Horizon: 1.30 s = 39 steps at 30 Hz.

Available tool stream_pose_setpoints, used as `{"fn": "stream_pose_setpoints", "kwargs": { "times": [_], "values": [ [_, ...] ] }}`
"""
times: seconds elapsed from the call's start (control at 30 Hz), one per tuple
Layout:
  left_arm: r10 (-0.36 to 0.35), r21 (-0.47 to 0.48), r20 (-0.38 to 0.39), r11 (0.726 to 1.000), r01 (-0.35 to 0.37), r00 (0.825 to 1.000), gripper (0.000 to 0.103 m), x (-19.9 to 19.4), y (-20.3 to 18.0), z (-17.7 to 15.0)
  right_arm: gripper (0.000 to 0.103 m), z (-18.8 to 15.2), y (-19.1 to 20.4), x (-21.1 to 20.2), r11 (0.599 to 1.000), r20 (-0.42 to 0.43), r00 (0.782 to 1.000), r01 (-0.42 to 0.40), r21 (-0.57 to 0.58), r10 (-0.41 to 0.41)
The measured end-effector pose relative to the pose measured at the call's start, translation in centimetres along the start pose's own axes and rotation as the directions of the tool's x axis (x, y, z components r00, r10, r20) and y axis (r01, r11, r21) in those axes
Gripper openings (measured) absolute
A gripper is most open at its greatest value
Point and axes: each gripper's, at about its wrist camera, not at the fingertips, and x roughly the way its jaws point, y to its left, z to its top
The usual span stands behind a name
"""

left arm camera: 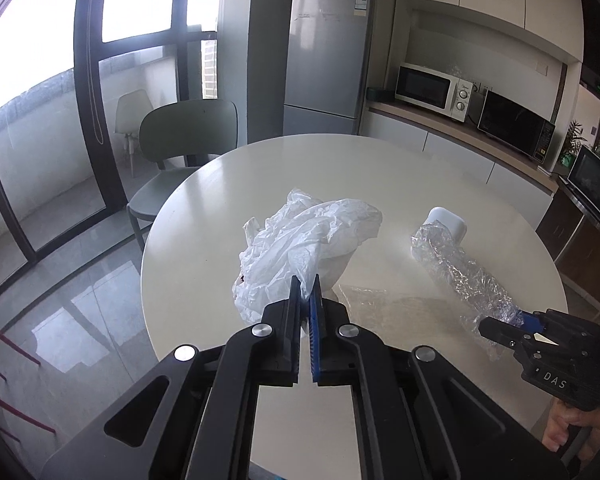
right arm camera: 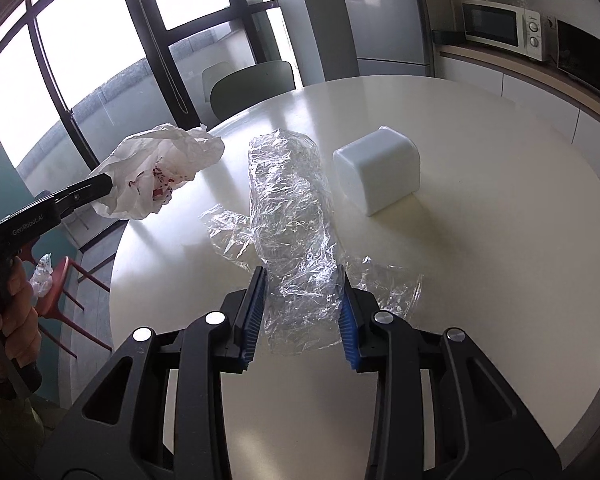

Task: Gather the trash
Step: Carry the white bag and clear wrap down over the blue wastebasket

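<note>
My left gripper (left arm camera: 306, 280) is shut on a crumpled white plastic bag (left arm camera: 300, 248) with red print and holds it above the left part of the round white table (left arm camera: 220, 184). The bag also shows in the right wrist view (right arm camera: 156, 176), held off the table's left edge. My right gripper (right arm camera: 302, 276) has its jaws around the near end of a crumpled roll of clear plastic wrap (right arm camera: 292, 208), pads touching its sides. The wrap also shows in the left wrist view (left arm camera: 456, 268), with the right gripper (left arm camera: 516, 320) at its near end.
A white square container (right arm camera: 376, 172) lies on its side on the table beyond the wrap. A green chair (left arm camera: 180, 152) stands at the far left of the table. A red stool (right arm camera: 64, 292) stands left of the table. A fridge and microwaves line the back counter.
</note>
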Motion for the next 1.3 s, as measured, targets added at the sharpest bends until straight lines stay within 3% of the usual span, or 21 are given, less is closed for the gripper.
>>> {"fn": "stream_pose_setpoints", "kwargs": {
  "times": [0.23, 0.7, 1.07, 1.3],
  "values": [
    [-0.006, 0.007, 0.067, 1.000, 0.006, 0.998, 0.003, -3.5, -0.7, -2.9, 0.032, -2.5, 0.8, -2.6, 0.999, 0.038, 0.999, -0.011, -0.036, 0.012],
    [0.001, 0.067, 0.071, 0.998, -0.006, 0.997, 0.002, -8.3, -3.0, -10.1, 0.032, -8.8, 2.0, -7.1, 0.997, 0.041, 0.999, -0.024, -0.067, 0.026],
    [0.005, 0.074, 0.007, 0.997, -0.006, 1.000, 0.002, -11.4, -2.6, -15.4, 0.032, -14.1, 1.9, -11.5, 0.995, 0.008, 0.997, -0.070, -0.065, 0.071],
    [0.023, 0.106, -0.092, 0.994, -0.013, 0.995, 0.002, -11.6, -2.3, -19.8, 0.032, -17.9, 3.1, -12.6, 0.994, -0.041, 0.996, -0.085, -0.063, 0.082]
  ]
}}
